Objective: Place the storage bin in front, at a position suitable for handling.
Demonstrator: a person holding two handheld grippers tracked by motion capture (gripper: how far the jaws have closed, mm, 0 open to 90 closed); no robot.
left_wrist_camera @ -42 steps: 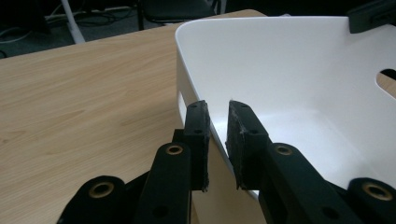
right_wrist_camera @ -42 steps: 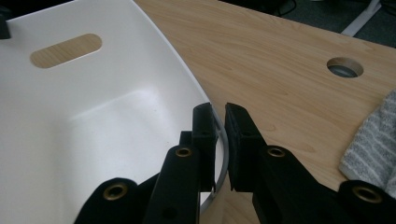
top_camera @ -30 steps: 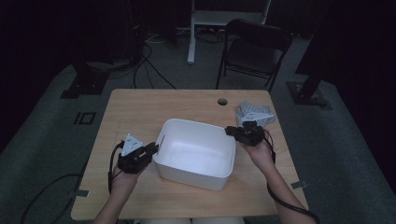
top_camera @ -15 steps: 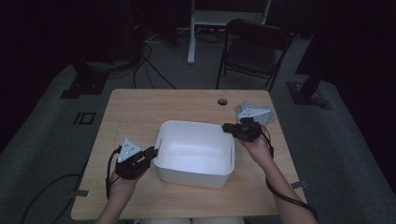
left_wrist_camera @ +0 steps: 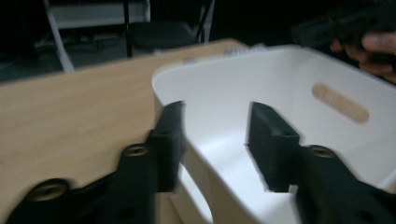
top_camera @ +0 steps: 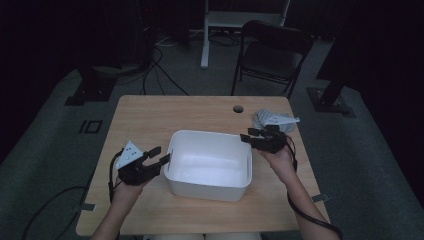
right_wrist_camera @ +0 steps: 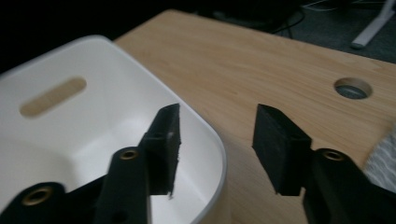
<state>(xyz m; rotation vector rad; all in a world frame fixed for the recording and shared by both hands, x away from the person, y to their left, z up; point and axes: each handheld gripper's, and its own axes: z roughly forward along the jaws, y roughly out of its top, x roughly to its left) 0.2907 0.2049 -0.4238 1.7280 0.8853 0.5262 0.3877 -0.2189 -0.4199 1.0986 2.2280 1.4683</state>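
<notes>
White rectangular plastic tub [top_camera: 210, 162]: table centre. Left gripper [top_camera: 159, 155]: at left rim, forearm rising from near edge, jaws just opened, straddling wall, not pressing. Right gripper [top_camera: 250, 136]: far-right corner, jaws just opened, astride rim.

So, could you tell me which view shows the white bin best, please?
The high view: the whole white bin sits mid-table, all four walls visible. The left gripper view gives one corner, the interior and a handle slot; the right gripper view gives another corner and a slot.
</notes>
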